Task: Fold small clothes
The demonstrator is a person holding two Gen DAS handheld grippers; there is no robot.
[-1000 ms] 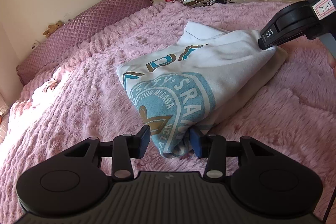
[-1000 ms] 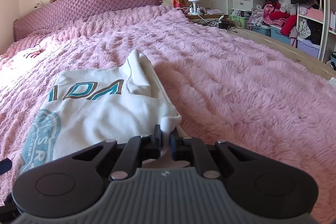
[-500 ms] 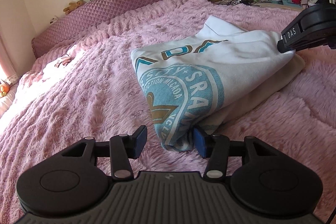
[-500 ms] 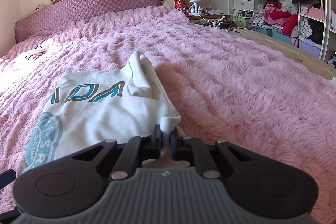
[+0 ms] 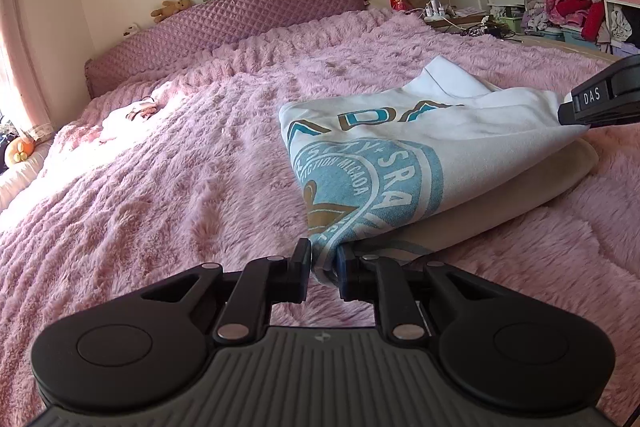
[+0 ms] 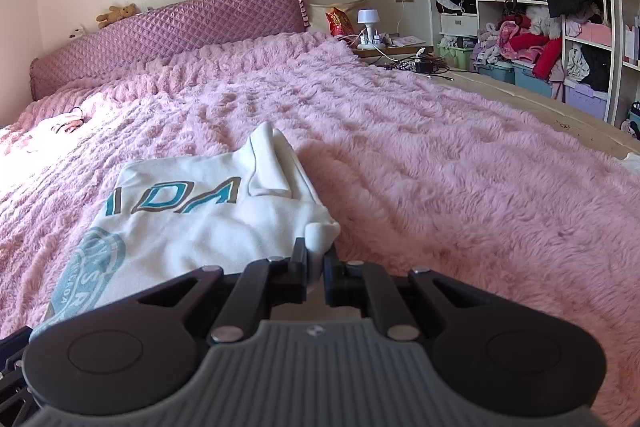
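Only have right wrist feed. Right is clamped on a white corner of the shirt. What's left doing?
Observer: The left gripper is shut on the shirt too, at the printed edge with the teal round logo.
Operator: Anything under the shirt? I just see white fabric on pink.
Observer: Yes, a beige layer shows beneath the lifted white layer, lying on the pink blanket.
Operator: Is the edge between the two grippers off the bed?
Observer: In the left wrist view it looks raised and fairly taut from the left gripper to the right gripper, with shadow under it over the beige layer.
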